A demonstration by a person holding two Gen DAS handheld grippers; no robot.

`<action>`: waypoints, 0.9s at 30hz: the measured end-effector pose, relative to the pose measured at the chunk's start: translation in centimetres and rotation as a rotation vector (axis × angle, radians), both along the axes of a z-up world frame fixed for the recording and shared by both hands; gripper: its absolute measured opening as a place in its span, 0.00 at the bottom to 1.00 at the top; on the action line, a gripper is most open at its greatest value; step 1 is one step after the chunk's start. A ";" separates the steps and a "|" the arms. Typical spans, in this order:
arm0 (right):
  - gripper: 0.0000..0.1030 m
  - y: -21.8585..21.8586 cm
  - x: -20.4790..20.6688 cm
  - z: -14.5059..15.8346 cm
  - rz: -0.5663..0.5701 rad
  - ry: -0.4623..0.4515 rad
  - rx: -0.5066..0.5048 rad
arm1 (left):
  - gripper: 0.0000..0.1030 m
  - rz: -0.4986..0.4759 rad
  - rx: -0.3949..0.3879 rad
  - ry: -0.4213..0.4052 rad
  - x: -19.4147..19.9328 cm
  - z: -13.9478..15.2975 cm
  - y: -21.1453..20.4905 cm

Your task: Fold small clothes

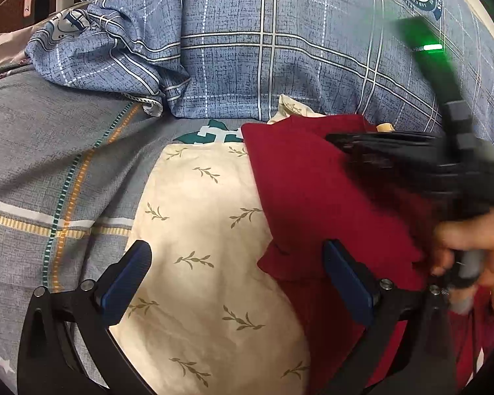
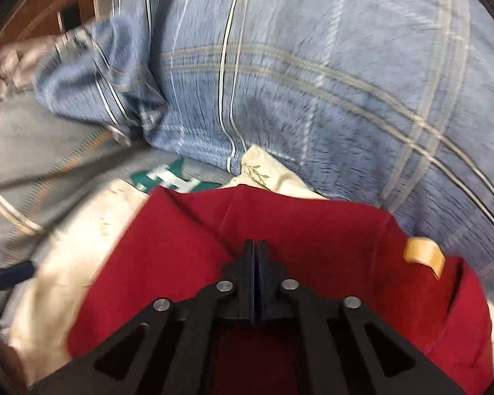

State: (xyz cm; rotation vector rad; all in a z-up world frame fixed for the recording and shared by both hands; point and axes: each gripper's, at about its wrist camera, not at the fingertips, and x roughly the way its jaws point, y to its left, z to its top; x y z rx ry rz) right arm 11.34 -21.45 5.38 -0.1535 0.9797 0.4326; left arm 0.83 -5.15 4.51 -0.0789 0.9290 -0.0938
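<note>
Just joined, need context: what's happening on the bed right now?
A person is folding a dark red garment that lies on a cream leaf-print cloth on the bed. The right gripper is shut, its tips at a crease in the red fabric; whether cloth is pinched is unclear. The left gripper is open above the cream cloth and the garment's edge, holding nothing.

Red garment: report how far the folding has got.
Done: one flap of the red garment already lies doubled over itself, on the cream leaf-print cloth. In hand: the right hand-held gripper is shut at a crease of the red fabric; whether it pinches cloth cannot be told. The left hand-held gripper is open, holding nothing. Left: the garment is still lumpy, its tan label exposed.
</note>
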 end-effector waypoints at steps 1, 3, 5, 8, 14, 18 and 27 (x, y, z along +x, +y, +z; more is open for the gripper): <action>0.25 -1.4 -0.8 1.1 -0.023 0.012 0.046 | 1.00 0.001 0.002 -0.001 0.0 0.0 0.0; 0.46 -3.8 -2.5 2.5 -0.052 0.013 0.095 | 1.00 0.003 0.011 -0.003 -0.1 0.2 0.0; 0.49 -6.3 -4.6 3.6 -0.081 0.009 0.122 | 1.00 0.017 0.039 -0.016 -0.3 0.6 0.3; 0.51 -8.8 -7.5 3.9 -0.113 0.086 0.199 | 1.00 0.084 0.087 -0.056 -0.3 1.4 1.7; 0.49 -6.1 -13.4 4.1 -0.003 0.157 0.317 | 1.00 0.164 0.002 -0.030 0.1 1.2 4.2; 0.49 -5.9 -15.7 4.2 -0.012 0.115 0.284 | 1.00 0.127 -0.058 -0.001 -0.4 1.1 4.3; 0.51 -10.0 -16.5 2.0 -0.153 0.211 0.316 | 1.00 -0.099 0.029 0.034 -2.5 -0.4 0.1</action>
